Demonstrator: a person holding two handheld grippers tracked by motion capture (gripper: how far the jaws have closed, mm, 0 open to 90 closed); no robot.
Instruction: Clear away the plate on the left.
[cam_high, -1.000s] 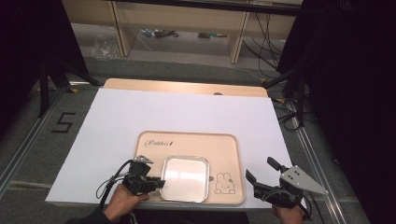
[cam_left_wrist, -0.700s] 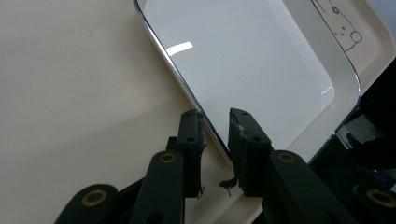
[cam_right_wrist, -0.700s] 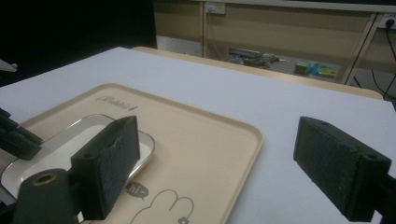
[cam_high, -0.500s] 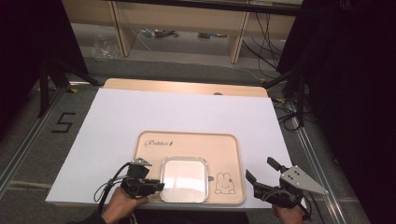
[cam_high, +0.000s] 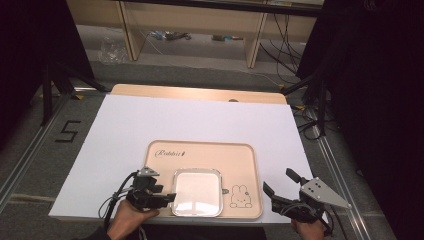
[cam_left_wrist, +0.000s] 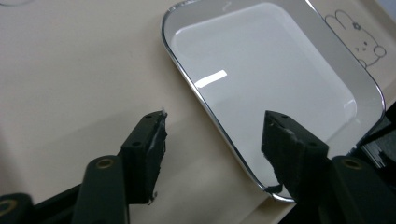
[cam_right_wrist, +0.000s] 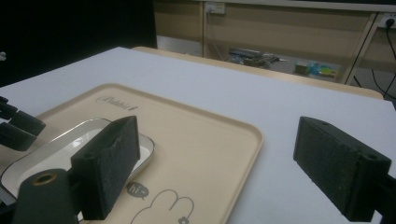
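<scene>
High view shows a beige tray (cam_high: 200, 155) with a rabbit drawing (cam_high: 241, 196) on the white counter (cam_high: 150, 120), a shiny metal dish (cam_high: 197, 192) resting on its near part. Left gripper (cam_high: 167, 198) has its fingers apart, straddling the dish's left rim; right gripper (cam_high: 279, 189), fingers wide apart, hovers beside the tray's right corner.

dish (cam_left_wrist: 275, 79): glossy, mirror-bright metal-looking rim | tray (cam_high: 240, 155): smooth matt beige, plastic-looking | table cover (cam_high: 200, 120): matt white | pads (cam_right_wrist: 114, 163): rough black
</scene>
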